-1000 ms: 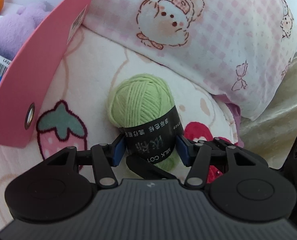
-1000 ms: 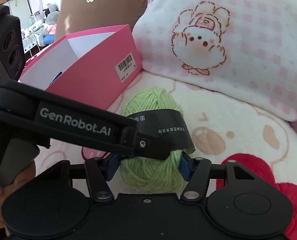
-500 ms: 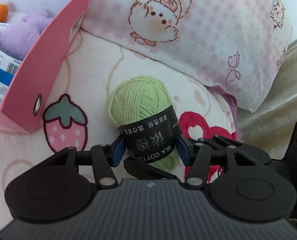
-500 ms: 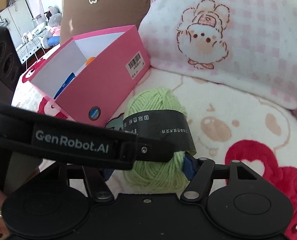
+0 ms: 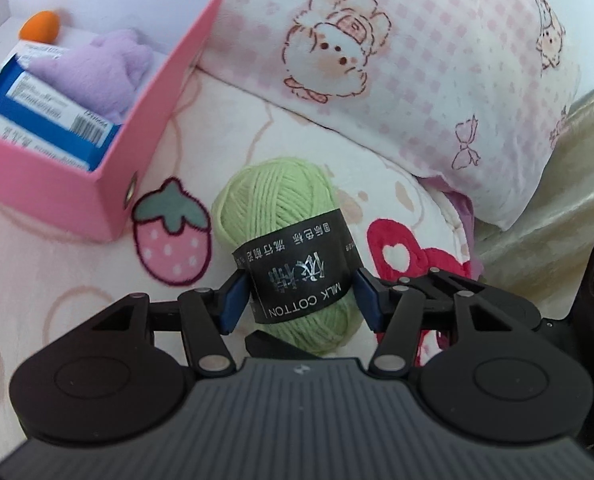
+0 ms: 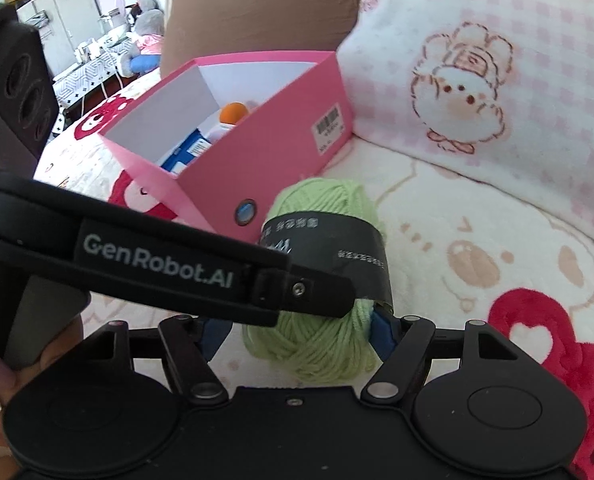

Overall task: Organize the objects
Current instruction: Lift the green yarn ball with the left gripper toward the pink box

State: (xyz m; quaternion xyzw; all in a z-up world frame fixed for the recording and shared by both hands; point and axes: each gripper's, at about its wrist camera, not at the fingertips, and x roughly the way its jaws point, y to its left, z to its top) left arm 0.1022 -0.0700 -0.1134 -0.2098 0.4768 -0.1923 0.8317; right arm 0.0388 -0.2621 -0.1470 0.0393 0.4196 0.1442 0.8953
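Pink-printed plush bedding (image 5: 77, 280) fills both views. Low in the left wrist view, the left gripper (image 5: 299, 300) clenches the green yarn ball (image 5: 281, 204) by its black label band. In the right wrist view that gripper's arm hides the right gripper's (image 6: 297, 330) left pad; its jaws are opening around the yarn's near end. At upper left sits the pink box (image 5: 109, 184), cut off by the frame.

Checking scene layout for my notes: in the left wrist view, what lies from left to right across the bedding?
Pink box → strawberry print → green yarn ball → red heart print → pink checked pillow, ending furthest right.
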